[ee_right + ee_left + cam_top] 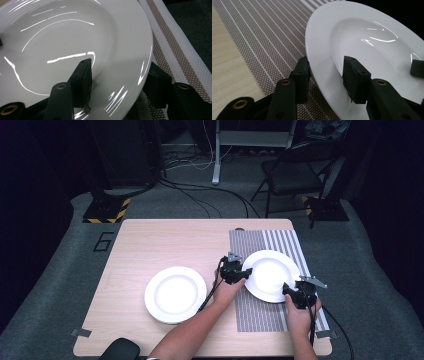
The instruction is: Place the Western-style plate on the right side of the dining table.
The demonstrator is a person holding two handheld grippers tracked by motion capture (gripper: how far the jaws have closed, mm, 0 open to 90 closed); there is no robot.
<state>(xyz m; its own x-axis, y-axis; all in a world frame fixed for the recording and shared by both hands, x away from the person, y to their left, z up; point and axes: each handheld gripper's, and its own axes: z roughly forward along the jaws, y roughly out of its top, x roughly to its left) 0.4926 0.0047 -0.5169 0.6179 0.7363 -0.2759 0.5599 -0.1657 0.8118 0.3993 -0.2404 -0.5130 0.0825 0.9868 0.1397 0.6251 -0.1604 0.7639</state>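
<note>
The white plate (270, 275) sits on the striped mat (260, 315) at the right of the counter (150, 245), and both claws are on it: the left claw (245, 274) straddles its left rim, one jaw under and one over, while the right claw (288, 290) straddles the near rim likewise. A second plate (175, 294) rests on bare wood, well apart.

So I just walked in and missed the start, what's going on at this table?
A person is handling a white plate that sits on a striped placemat. The left tongs straddle its left rim, one jaw over and one under, and the right tongs do the same at its near right rim. Whether either has clamped down yet is hard to tell. A second white plate sits untouched on the bare wooden table to the left.
</note>
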